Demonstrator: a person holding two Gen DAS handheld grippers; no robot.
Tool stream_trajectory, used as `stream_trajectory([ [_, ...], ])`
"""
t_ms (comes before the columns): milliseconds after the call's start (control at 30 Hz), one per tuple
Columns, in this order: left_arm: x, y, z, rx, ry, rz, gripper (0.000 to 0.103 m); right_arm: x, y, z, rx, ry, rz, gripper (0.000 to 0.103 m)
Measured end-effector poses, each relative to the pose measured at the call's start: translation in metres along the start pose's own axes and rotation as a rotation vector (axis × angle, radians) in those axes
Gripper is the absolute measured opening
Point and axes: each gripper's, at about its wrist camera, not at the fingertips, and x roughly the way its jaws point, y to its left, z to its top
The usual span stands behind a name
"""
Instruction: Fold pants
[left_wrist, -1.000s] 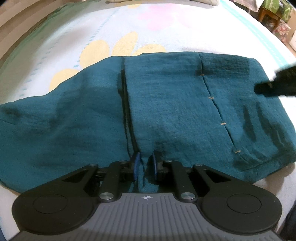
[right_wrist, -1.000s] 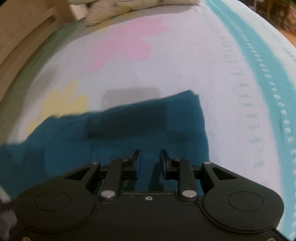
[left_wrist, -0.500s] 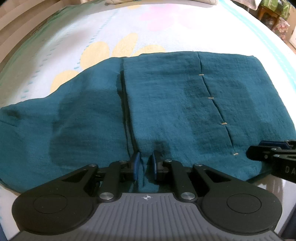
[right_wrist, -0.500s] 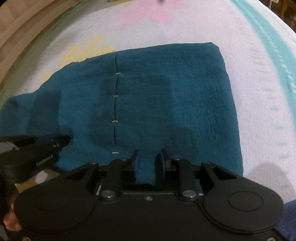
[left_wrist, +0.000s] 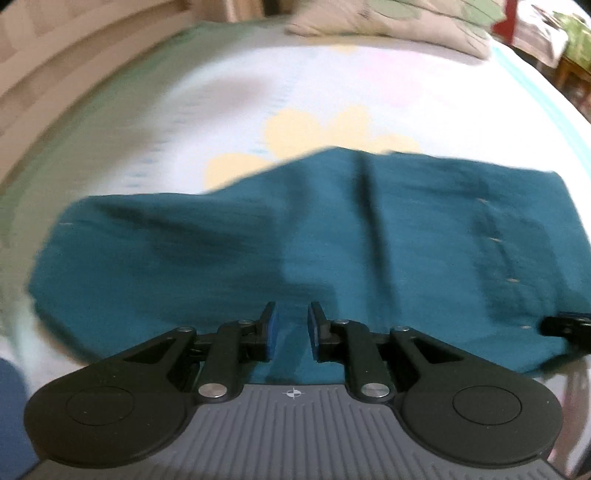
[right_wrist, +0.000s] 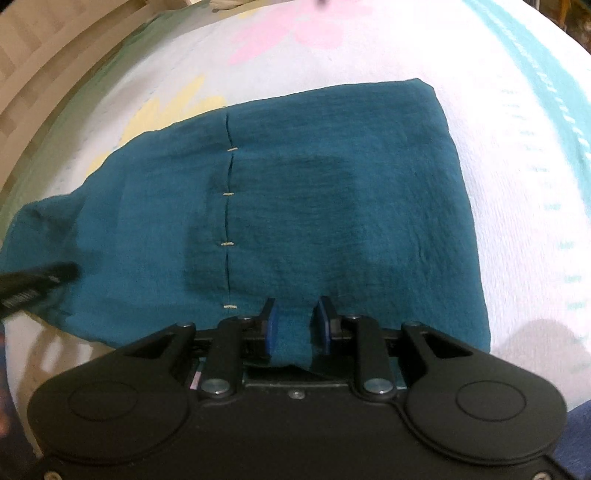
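Note:
The teal pants (left_wrist: 332, 236) lie folded flat on the bed, with a seam of pale stitches (right_wrist: 228, 218) showing in the right wrist view. My left gripper (left_wrist: 291, 328) is open over the near edge of the pants (right_wrist: 332, 192), left of the fold line; the fabric lies between its blue pads without being pinched. My right gripper (right_wrist: 297, 326) is open at the near edge on the right part, cloth lying between its pads. The right gripper's tip (left_wrist: 565, 325) shows at the right edge of the left view. The left gripper's tip (right_wrist: 37, 280) shows at the left of the right view.
The bed sheet (left_wrist: 332, 85) is white with yellow and pink flowers and a turquoise stripe (right_wrist: 535, 62) on the right. A pillow (left_wrist: 388, 18) lies at the far end. A wooden bed frame (right_wrist: 44, 48) runs along the left.
My left gripper has let go of the pants edge, opened, and shifted left and back. My right gripper has opened a little wider at the near edge. The pants lie flat.

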Motion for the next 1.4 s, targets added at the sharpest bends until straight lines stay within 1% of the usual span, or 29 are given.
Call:
stream_trajectory([
  [133,-0.009,0.049,-0.002,-0.047,-0.016,0.105,0.018,-0.001,0.001,0.0,-0.015,-0.003,-0.01,0.033],
  [200,-0.012,0.076,-0.003,-0.076,-0.023,0.141,0.018,0.0,0.001,0.001,-0.011,-0.002,-0.007,0.033],
  [267,-0.014,0.101,-0.003,-0.114,-0.024,0.159,0.018,0.001,0.001,0.001,-0.005,-0.002,-0.004,0.033],
  [433,-0.016,0.159,-0.007,-0.225,-0.016,0.158,0.018,0.001,0.001,0.001,-0.01,-0.001,-0.007,0.033],
  [500,-0.013,0.173,-0.009,-0.262,-0.01,0.145,0.018,0.001,0.001,0.001,-0.012,-0.001,-0.009,0.033],
  [633,-0.007,0.198,-0.02,-0.348,0.006,0.08,0.018,0.001,0.002,0.001,-0.014,0.0,-0.012,0.033],
  [800,0.001,0.212,-0.024,-0.422,0.016,0.016,0.018,0.002,0.004,0.001,-0.02,0.001,-0.019,0.033],
  [900,0.009,0.214,-0.026,-0.415,0.027,-0.028,0.018,0.002,0.005,0.001,-0.021,0.001,-0.022,0.033],
  [1033,0.008,0.215,-0.034,-0.416,0.002,-0.036,0.018,0.003,0.005,0.001,-0.019,0.001,-0.023,0.033],
  [1100,0.008,0.216,-0.037,-0.427,-0.005,-0.053,0.018,0.003,0.005,0.001,-0.02,0.001,-0.024,0.033],
  [1133,0.008,0.216,-0.038,-0.426,-0.011,-0.08,0.022,0.003,0.005,0.001,-0.022,0.001,-0.025,0.033],
  [1167,0.009,0.216,-0.039,-0.427,-0.007,-0.11,0.029,0.003,0.005,0.001,-0.023,0.001,-0.026,0.033],
  [1200,0.011,0.216,-0.04,-0.434,-0.002,-0.135,0.043,0.003,0.005,0.001,-0.025,0.001,-0.028,0.033],
  [1233,0.013,0.216,-0.041,-0.439,-0.001,-0.148,0.054,0.003,0.006,0.001,-0.026,0.001,-0.028,0.033],
  [1300,0.016,0.212,-0.041,-0.436,0.0,-0.149,0.057,0.003,0.006,0.001,-0.029,0.001,-0.03,0.033],
  [1400,0.02,0.202,-0.039,-0.391,0.013,-0.102,0.057,0.003,0.006,0.001,-0.025,0.001,-0.029,0.033],
])
